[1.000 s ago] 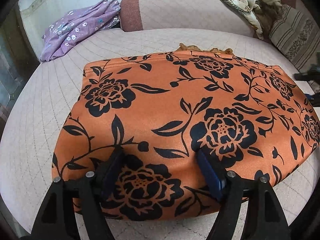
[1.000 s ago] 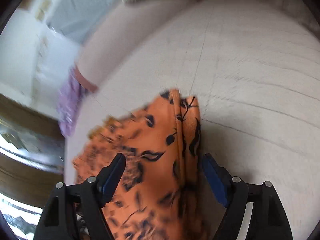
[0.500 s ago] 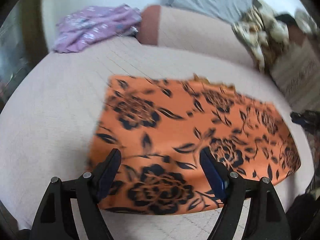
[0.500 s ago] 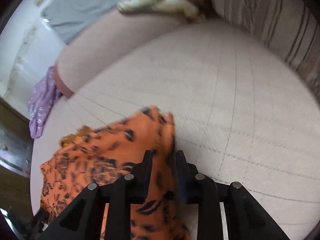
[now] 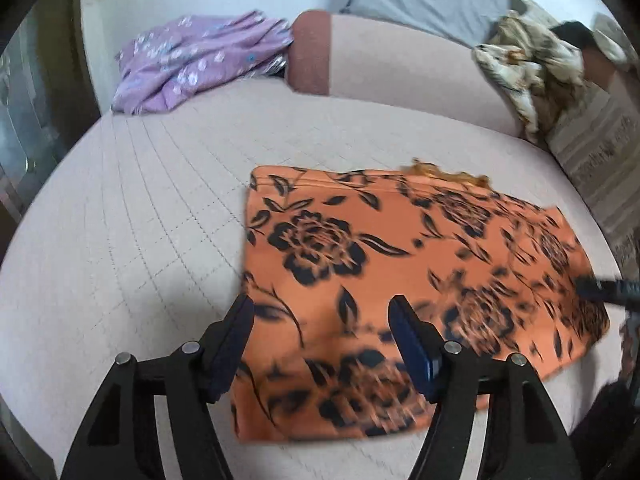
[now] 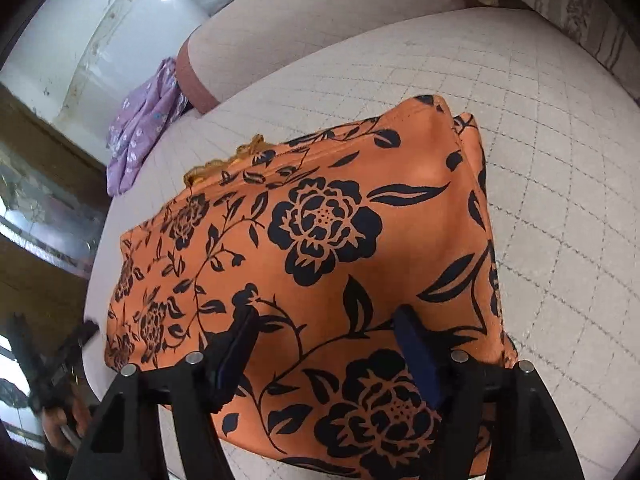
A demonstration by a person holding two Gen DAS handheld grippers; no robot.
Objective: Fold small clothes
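An orange cloth with black flowers lies folded flat on the quilted beige cushion. It also shows in the right wrist view, with a frilly orange edge sticking out at its far side. My left gripper is open and empty above the cloth's near left part. My right gripper is open and empty over the cloth's near right end. The tip of the right gripper shows at the right edge of the left wrist view.
A purple flowered garment lies at the back left by a pink bolster. A crumpled cream patterned cloth lies at the back right beside a striped cushion. A dark wooden frame stands left.
My right gripper was shut at the cloth's edge half a second ago; now it is open and back over the cloth. My left gripper has drawn back and shifted left, staying open.
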